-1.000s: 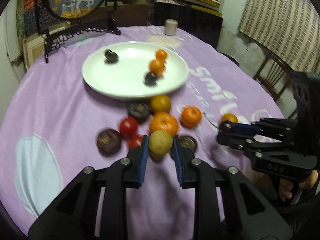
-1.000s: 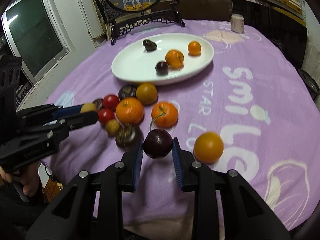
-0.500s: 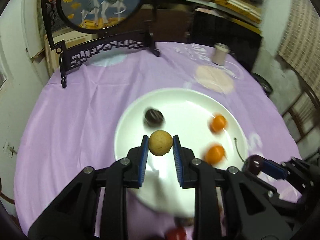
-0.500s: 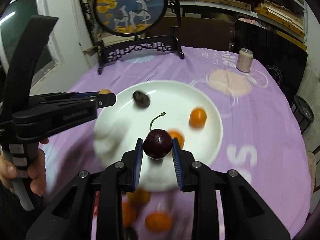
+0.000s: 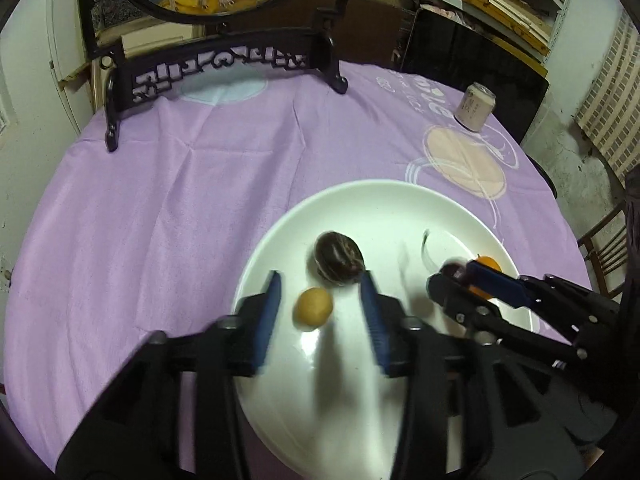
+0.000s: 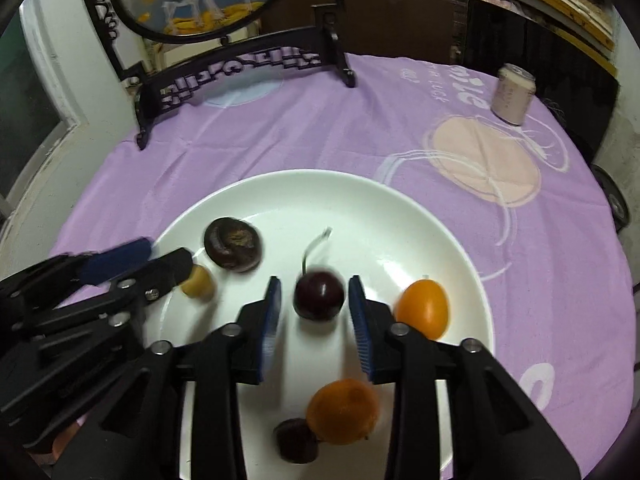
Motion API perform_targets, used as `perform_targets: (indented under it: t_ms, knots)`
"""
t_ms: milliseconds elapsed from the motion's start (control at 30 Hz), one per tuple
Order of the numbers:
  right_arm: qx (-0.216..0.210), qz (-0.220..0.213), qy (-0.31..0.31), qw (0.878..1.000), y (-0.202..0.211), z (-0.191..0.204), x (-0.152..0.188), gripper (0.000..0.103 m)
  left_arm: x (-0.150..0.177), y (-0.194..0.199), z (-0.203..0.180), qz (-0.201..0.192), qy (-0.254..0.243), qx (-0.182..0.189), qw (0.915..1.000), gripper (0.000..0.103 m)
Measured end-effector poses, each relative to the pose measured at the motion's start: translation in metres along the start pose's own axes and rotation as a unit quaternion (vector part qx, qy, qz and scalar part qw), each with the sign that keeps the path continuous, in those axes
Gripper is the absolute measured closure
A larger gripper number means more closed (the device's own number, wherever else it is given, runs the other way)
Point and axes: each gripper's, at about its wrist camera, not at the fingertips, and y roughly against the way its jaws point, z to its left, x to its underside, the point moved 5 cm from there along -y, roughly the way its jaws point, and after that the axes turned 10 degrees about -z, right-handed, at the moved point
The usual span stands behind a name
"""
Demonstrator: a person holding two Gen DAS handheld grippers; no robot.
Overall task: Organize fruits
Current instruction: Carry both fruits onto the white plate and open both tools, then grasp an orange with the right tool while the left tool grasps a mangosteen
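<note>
Both claws tilt down over the plate [image 6: 460,240], opening: the left claw [image 5: 320,306] around a yellow fruit [image 5: 313,307], the right claw [image 6: 314,306] around a cherry [image 6: 319,295], stem [image 6: 314,246] pointing away.

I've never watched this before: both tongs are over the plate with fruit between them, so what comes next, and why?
Probably draw both tongs back. The left tongs are opening around the yellow fruit, the right tongs around the cherry; both fruits seem freed over the white plate.

— What do the tools look like?
— The left gripper [image 5: 320,304] and the right gripper [image 6: 314,316] are matte black, angular frames with triangular cut-outs.
— And the details?
— Blue ribbed pads [image 6: 360,320] line the fingers; silver screws [image 6: 398,329] mark the joints.
</note>
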Motion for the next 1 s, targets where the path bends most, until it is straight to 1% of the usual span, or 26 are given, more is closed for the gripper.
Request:
perform_targets:
  t_ms: [33,100,200,267,333,400,433,500,567,633,667,767,833,900,1000]
  knots:
    - [0.002,-0.003,-0.004,1.000,0.005,-0.003,-0.001,0.062,-0.002,0.003,0.002,-0.006,0.003,0.002,1.0000,0.048]
    - [-0.003,-0.002,-0.011,1.000,0.018,-0.007,0.001,0.062,-0.003,0.011,0.004,-0.015,0.009,0.005,0.9998,0.048]
    - [-0.020,-0.017,-0.016,1.000,0.059,-0.011,0.011,0.062,-0.003,0.021,0.009,-0.029,0.014,0.006,0.9995,0.049]
    - [-0.031,-0.033,-0.011,0.999,0.092,-0.014,0.027,0.062,0.000,0.025,0.012,-0.031,0.019,0.010,0.9993,0.049]
    - [-0.033,-0.050,-0.002,0.998,0.127,-0.018,0.049,0.061,0.005,0.030,0.012,-0.030,0.019,0.017,0.9992,0.049]
    - [-0.025,-0.063,0.005,0.998,0.151,-0.024,0.070,0.049,0.011,0.038,0.009,-0.033,0.014,0.019,0.9992,0.049]
    - [-0.018,-0.071,0.010,0.997,0.164,-0.027,0.084,0.047,0.015,0.044,0.008,-0.038,0.013,0.019,0.9990,0.049]
    - [-0.006,-0.072,0.022,0.997,0.183,-0.032,0.113,0.047,0.030,0.064,0.005,-0.053,0.012,0.017,0.9984,0.048]
    - [0.003,-0.059,0.026,0.998,0.193,-0.038,0.145,0.047,0.049,0.084,0.004,-0.063,0.014,0.026,0.9976,0.045]
    - [0.005,-0.042,0.027,0.999,0.195,-0.042,0.171,0.047,0.075,0.107,0.005,-0.072,0.014,0.040,0.9965,0.042]
    - [0.009,-0.030,0.028,0.999,0.196,-0.044,0.187,0.047,0.093,0.121,0.006,-0.076,0.010,0.047,0.9960,0.042]
    - [0.018,-0.009,0.022,1.000,0.192,-0.050,0.214,0.047,0.133,0.149,0.014,-0.072,-0.001,0.052,0.9961,0.038]
    - [0.011,-0.005,0.012,1.000,0.189,-0.052,0.222,0.047,0.151,0.159,0.020,-0.064,-0.013,0.043,0.9969,0.037]
    - [0.006,-0.011,0.007,1.000,0.186,-0.053,0.223,0.047,0.171,0.167,0.029,-0.053,-0.022,0.024,0.9980,0.036]
    - [0.011,-0.019,0.013,1.000,0.171,-0.052,0.216,0.047,0.189,0.170,0.040,-0.038,-0.013,0.015,0.9991,0.035]
